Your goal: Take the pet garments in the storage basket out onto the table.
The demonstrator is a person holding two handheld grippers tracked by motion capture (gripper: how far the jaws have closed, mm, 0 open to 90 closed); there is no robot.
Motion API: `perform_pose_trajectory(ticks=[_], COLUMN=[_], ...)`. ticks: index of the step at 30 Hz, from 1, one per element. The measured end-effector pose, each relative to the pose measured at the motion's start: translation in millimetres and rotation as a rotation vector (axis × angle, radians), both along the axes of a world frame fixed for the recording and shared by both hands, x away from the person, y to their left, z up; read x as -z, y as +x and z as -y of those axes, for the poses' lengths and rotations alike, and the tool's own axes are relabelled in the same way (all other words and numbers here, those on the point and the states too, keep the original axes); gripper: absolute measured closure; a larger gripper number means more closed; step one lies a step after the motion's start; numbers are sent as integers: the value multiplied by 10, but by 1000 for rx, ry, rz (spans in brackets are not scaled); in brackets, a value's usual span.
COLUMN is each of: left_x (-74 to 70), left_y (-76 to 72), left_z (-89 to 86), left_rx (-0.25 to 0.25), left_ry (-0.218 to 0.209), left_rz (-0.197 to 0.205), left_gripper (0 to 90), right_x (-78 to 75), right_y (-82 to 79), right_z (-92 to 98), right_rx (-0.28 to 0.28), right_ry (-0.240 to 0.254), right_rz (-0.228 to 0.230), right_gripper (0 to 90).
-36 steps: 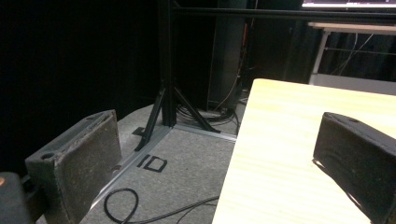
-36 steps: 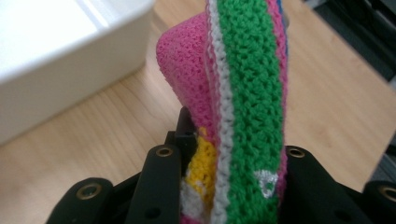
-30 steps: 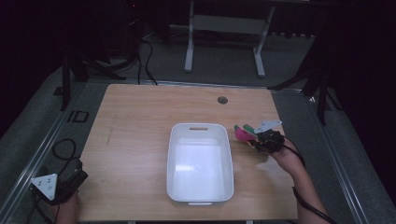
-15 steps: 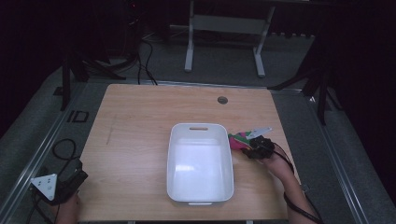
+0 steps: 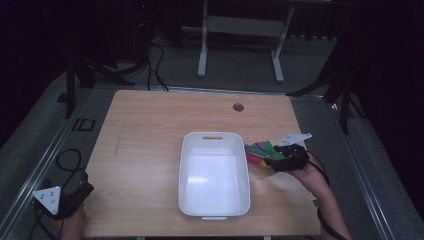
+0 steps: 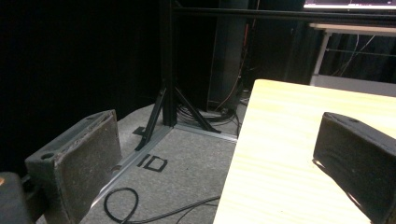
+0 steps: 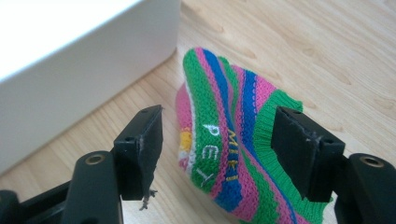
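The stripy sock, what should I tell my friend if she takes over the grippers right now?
Right gripper: open, jaws either side of the stripy sock, not squeezing it.
Left gripper: open, holding nothing, off the table's near left corner.
The sock lies on the table just right of the white bin.
Done: gripper lined up on the sock.
Left: probably close, lift, drop it in the bin.

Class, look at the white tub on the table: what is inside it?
The white tub looks empty: its pale floor shows bare. The striped knitted cloth lies outside, beside its wall, between the right gripper's open jaws. Nothing covers the inside.
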State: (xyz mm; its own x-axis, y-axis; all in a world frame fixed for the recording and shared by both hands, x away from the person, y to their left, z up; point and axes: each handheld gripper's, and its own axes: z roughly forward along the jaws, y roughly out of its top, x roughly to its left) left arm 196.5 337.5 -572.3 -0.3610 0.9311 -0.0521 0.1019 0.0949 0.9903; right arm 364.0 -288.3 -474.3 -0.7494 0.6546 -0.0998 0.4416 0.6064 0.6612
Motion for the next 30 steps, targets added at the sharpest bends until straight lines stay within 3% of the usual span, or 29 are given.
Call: perform_pose_trajectory(ticks=[3,6,10,12,17,19,27,30], left_x=[0,0,0,0,0,-1,-1,-1], left_y=[-1,0,-1,-1,-1,-4,-4,-7], left_z=[-3,0,-2,1,0,-4,-6,-8], left_rx=[-3,-2,-2,-1,-1,-3,-1,0], left_ry=[-4,0,-3,0,1,-3,-3,-5], left_rz=[1,1,0,2,-1,2,1,5], left_gripper=[12,12,12,12,12,12,12,12], right_x=[-10,-1,79,125,246,310,562,590], right_y=[-37,-78,-231,-277,-384,-427,-658,-687], right_z=[40,88,299,384,568,623,908,930], right_rx=[11,32,111,136,135,145,305,324], right_ry=[17,41,150,163,227,231,291,287], right_rz=[21,10,44,49,28,30,160,176], right_gripper=[308,246,174,125,119,112,114,114])
